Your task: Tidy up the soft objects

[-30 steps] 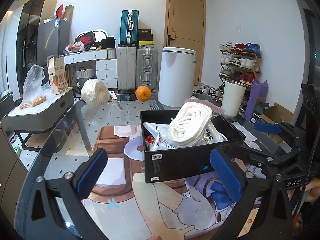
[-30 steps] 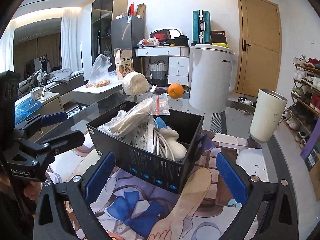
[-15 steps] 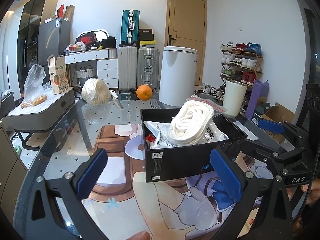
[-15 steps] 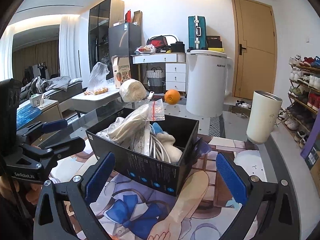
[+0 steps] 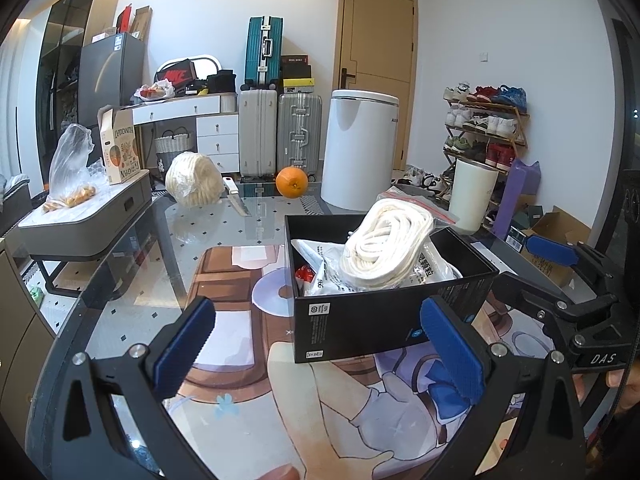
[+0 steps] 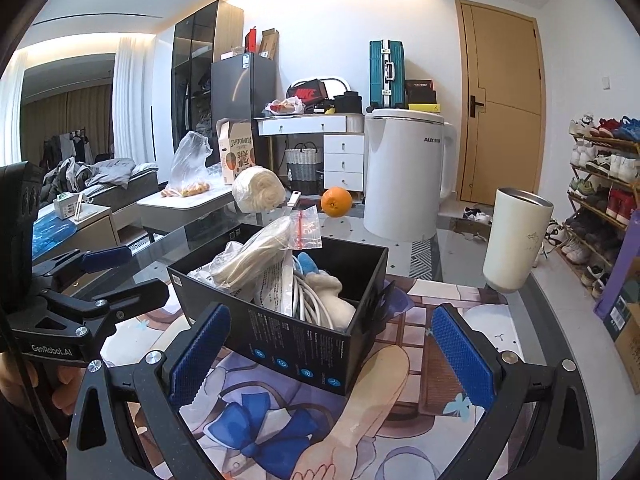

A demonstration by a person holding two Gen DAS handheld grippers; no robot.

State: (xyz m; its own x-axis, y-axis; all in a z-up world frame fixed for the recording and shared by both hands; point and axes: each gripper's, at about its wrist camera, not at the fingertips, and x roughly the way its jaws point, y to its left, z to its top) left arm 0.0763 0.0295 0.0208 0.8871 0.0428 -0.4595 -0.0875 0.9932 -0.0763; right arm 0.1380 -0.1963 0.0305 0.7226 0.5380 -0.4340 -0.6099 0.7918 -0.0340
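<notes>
While the left gripper (image 5: pixel 318 346) gapes empty at lower centre of the left wrist view, the black box (image 5: pixel 384 312) right of centre holds bagged white rope (image 5: pixel 386 246); right gripper (image 5: pixel 560 280), marked "DAS", at right edge. Right wrist view: right gripper (image 6: pixel 332 354) wide apart, empty, box (image 6: pixel 296 344) at centre, "AUX" bin (image 6: pixel 404 176) upper centre, "GenRobot.AI" lower left.
</notes>
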